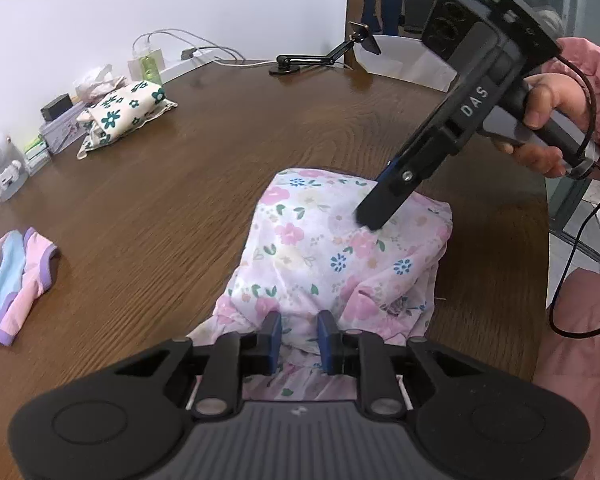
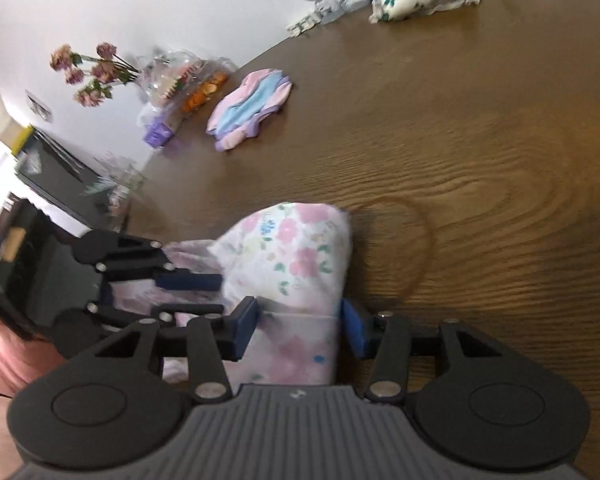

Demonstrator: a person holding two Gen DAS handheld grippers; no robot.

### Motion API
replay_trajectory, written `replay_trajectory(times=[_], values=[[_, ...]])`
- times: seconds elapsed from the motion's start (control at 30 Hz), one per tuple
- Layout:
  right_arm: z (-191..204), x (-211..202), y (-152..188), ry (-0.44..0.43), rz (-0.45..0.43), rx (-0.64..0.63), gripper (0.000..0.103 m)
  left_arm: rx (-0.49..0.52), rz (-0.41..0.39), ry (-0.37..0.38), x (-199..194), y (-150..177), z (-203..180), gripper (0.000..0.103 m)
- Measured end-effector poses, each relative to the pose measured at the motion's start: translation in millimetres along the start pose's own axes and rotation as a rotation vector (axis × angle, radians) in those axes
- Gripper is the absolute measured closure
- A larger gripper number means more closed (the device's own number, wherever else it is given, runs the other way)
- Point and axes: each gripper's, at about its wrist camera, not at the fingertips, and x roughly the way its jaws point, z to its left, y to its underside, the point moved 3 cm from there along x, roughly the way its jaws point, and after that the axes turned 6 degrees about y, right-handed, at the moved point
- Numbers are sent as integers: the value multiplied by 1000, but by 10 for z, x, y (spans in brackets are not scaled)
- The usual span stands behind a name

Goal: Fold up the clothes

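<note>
1. Wooden table [image 1: 180, 184] carries a floral garment [image 1: 320, 264] bunched at its near edge.
2. Left gripper [image 1: 299, 334] has its jaws spread around the near hem.
3. Right gripper [image 2: 298, 330] has its jaws spread beside the far fold.
4. Pink-and-blue garment [image 1: 8, 272] lies far left.

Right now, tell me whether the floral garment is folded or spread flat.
Partly folded: the floral garment sits bunched on the table, a layer doubled over with rumpled edges, neither flat nor neatly finished. Both tools are at it.

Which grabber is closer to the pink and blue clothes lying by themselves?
Left. The left gripper sits on the flowery garment on the side toward the pink and blue clothes; the right gripper is on the far side.
</note>
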Motion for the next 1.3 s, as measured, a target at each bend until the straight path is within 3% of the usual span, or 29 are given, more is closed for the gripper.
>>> replay_trajectory(times=[0.03, 0.1, 0.2, 0.27, 0.43, 0.5, 0.57, 0.7, 0.77, 0.83, 0.97, 1.17, 1.3], values=[[-1, 28, -9, -8, 6, 14, 60, -3, -3, 3, -6, 3, 6, 85], [-15, 51, -17, 2, 9, 43, 81, -23, -16, 26, -49, -14, 50, 82], [19, -15, -32, 11, -6, 44, 87, -48, -76, 99, -209, -64, 82, 66], [71, -66, -37, 28, -15, 24, 88, -33, -98, 148, -280, -96, 33, 63], [189, -99, -61, 87, 2, -39, 89, 64, -10, 120, -70, -79, -122, 62], [262, -105, -101, 125, 17, -77, 89, 68, -13, 115, 11, -101, -155, 62], [342, -134, -150, 184, 29, -126, 90, 72, -17, 109, 89, -129, -189, 62], [607, -277, -296, 342, 42, -267, 90, 108, -59, 21, 16, -279, -242, 56], [838, -349, -354, 461, 48, -392, 91, 88, -65, 8, -57, -189, -196, 48], [1091, -351, -379, 588, 61, -534, 91, 67, -70, -4, -130, -99, -150, 48], [1560, -162, -281, 728, 109, -770, 90, 26, -81, -29, -278, 81, -58, 49], [1913, 369, -57, 879, 149, -990, 90, -87, -104, 64, -85, 309, -44, 55], [2095, 614, 119, 852, 153, -990, 88, -116, -154, 71, -98, 363, -51, 52]])
